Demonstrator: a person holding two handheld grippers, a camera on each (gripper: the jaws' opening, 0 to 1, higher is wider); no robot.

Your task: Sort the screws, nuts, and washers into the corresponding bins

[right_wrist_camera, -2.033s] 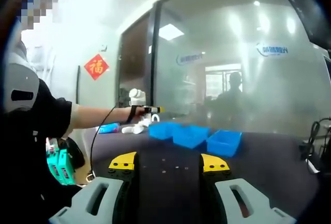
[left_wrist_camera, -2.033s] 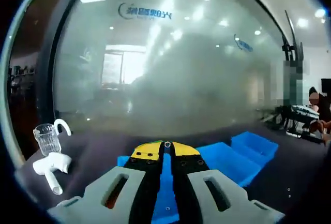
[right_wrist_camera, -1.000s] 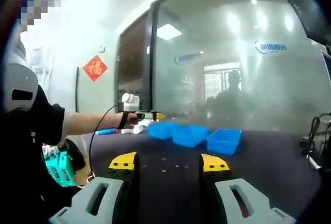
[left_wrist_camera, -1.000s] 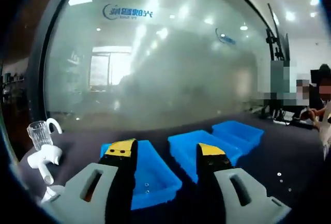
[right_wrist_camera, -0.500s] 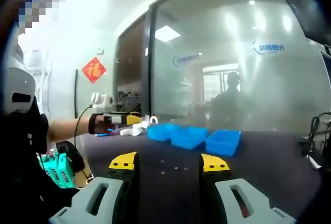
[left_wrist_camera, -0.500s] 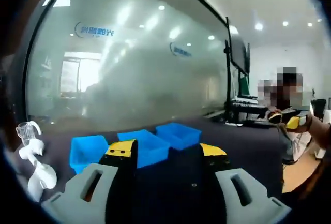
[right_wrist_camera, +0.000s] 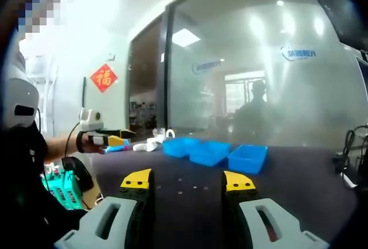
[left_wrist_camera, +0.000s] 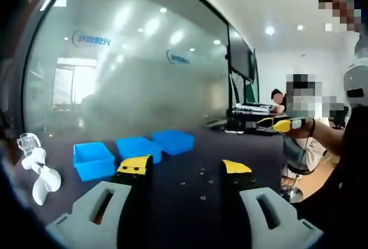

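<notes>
Swinging away from the blue bins [left_wrist_camera: 132, 148], now at 10 o'clock, the left gripper [left_wrist_camera: 183, 167] has spread its jaws and holds nothing. That probably means one piece was dropped; loose hardware [left_wrist_camera: 202, 171] still dots the dark table [right_wrist_camera: 299, 174]. The right gripper [right_wrist_camera: 188, 180] stays spread and idle.

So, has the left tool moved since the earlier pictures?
Yes. In the right gripper view the left tool has pulled back from the blue bins, toward the person.

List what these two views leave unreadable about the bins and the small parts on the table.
- Small parts on the dark table, right gripper view: specks, too small to tell screw, nut or washer.
- Same parts in the left gripper view: too small as well.
- Three blue bins, right gripper view: seen side-on, walls hide the contents.
- Nearest blue bin, left gripper view: its inside is hidden by the front wall.
</notes>
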